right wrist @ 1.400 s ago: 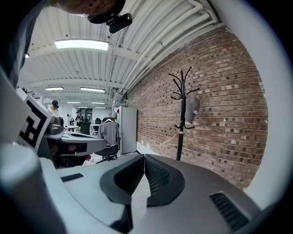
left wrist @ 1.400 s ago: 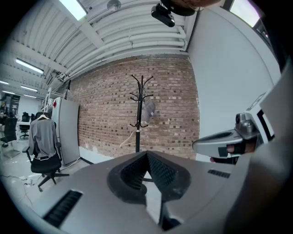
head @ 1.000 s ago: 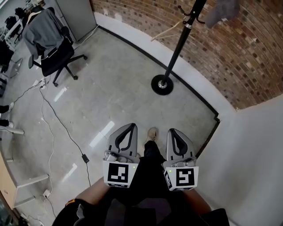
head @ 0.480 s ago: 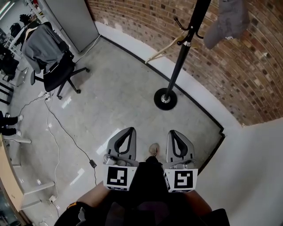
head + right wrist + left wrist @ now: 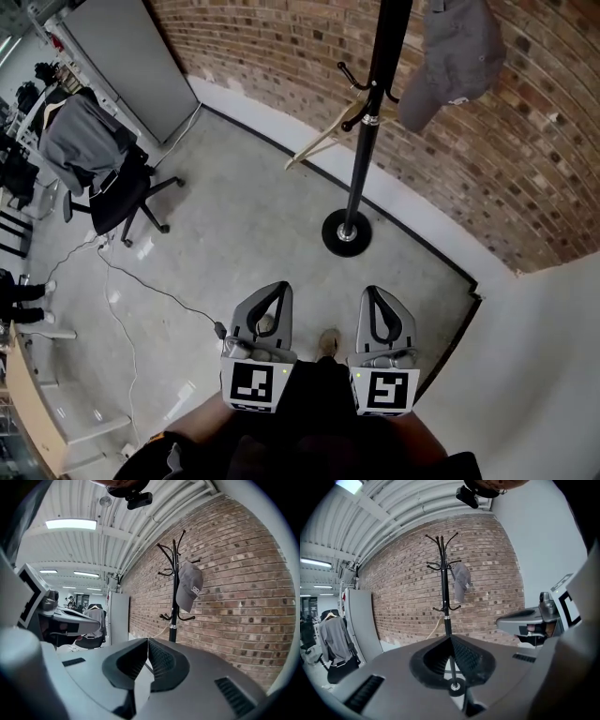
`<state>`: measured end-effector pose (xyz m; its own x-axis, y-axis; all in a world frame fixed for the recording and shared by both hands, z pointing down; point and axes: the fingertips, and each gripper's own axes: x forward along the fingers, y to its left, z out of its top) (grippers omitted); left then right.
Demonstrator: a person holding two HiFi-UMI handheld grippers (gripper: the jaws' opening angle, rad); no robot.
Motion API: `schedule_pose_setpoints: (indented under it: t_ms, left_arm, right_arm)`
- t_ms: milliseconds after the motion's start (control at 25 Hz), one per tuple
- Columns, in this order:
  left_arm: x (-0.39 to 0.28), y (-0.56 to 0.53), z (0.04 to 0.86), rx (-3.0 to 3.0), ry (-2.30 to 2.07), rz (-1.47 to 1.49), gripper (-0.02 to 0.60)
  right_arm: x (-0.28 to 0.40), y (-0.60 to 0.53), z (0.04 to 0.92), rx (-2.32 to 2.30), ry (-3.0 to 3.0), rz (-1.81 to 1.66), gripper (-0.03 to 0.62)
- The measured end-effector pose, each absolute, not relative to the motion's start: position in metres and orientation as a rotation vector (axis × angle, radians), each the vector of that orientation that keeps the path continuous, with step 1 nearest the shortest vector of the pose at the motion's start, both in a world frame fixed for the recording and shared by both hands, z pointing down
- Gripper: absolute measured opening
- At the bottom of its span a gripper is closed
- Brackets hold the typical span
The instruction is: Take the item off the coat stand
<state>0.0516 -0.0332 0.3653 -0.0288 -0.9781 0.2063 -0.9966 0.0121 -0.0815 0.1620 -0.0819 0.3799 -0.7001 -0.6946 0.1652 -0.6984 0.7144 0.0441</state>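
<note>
The left gripper and right gripper are held low before the body, side by side, pointing toward the stand. The 2 jaws of each are pressed together, holding nothing. The cap hangs on an upper hook of the stand, well apart from both.

Black office chair under a grey jacket, floor cable, brick wall, perhaps a wooden hanger
</note>
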Motion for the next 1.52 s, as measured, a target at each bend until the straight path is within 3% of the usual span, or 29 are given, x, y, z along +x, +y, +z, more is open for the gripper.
schedule_pose_setpoints:
  t_ms: [1080, 1520]
  left_arm:
    - [-0.106, -0.179, 0.336, 2.674, -1.617, 0.164, 0.031]
    - [-0.089, -0.221, 0.323, 2.683, -1.624, 0.21, 0.031]
  right_arm:
    - [0.033, -0.174, 0.35, 1.825, -2.23, -0.064, 0.017]
    - [0.08, -0.253, 0.32, 1.996, -2.121, -0.158, 0.028]
